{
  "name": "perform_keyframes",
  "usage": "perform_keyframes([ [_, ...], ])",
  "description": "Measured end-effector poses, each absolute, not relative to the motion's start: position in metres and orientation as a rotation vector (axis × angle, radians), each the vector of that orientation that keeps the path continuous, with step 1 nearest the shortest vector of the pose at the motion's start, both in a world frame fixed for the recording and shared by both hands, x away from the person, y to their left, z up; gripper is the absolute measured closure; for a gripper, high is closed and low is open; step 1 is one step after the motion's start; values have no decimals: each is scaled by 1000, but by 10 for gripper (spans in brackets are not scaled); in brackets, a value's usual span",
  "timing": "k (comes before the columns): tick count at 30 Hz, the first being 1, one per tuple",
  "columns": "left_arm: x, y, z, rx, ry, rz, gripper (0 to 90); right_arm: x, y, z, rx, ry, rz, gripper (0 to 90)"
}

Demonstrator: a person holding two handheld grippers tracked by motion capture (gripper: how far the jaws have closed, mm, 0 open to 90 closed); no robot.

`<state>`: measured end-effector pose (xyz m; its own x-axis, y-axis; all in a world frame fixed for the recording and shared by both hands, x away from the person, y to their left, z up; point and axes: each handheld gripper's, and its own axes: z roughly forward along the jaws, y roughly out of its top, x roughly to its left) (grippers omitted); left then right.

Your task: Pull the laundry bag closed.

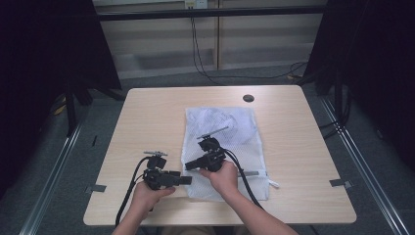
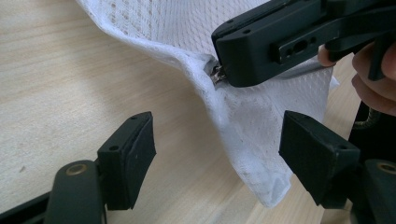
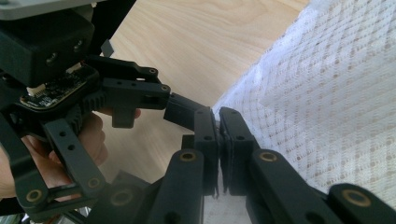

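Here, your right gripper (image 2: 224, 74) pinches mesh bag (image 1: 220, 132) edge with zipper pull; your left gripper (image 2: 217, 158) jaws apart around lifted corner. High view: bare table (image 1: 147, 117) at left.

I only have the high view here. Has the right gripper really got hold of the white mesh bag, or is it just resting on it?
Observer: It has hold. In the right gripper view, the right gripper has its jaws shut on the edge of the mesh bag.
Operator: Which part of the edge?
Observer: The left gripper view shows a small metal zipper pull at the jaw tips, with the fabric held up off the table there.
Operator: And the left gripper?
Observer: The left gripper is open. The bag's hanging corner is between its pads, which are not pressing on it.
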<state>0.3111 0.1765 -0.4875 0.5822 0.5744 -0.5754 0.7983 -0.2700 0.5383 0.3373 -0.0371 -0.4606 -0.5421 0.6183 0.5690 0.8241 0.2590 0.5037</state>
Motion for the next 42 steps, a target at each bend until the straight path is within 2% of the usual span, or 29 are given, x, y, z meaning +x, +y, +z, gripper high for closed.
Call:
perform_keyframes([
  [8,313,174,-486,1923,1097,-351,423,336,-37,-460,-1340,-2270,-1154,865],
  [16,312,173,-487,1926,1093,-363,498,337,-38,-459,-1331,-2261,-1165,865],
  [29,314,168,-490,1941,1094,-385,539,337,-42,-455,-1331,-2251,-1172,865],
  [42,315,159,-495,1936,1074,-414,619,337,-42,-454,-1336,-2238,-1166,865],
])
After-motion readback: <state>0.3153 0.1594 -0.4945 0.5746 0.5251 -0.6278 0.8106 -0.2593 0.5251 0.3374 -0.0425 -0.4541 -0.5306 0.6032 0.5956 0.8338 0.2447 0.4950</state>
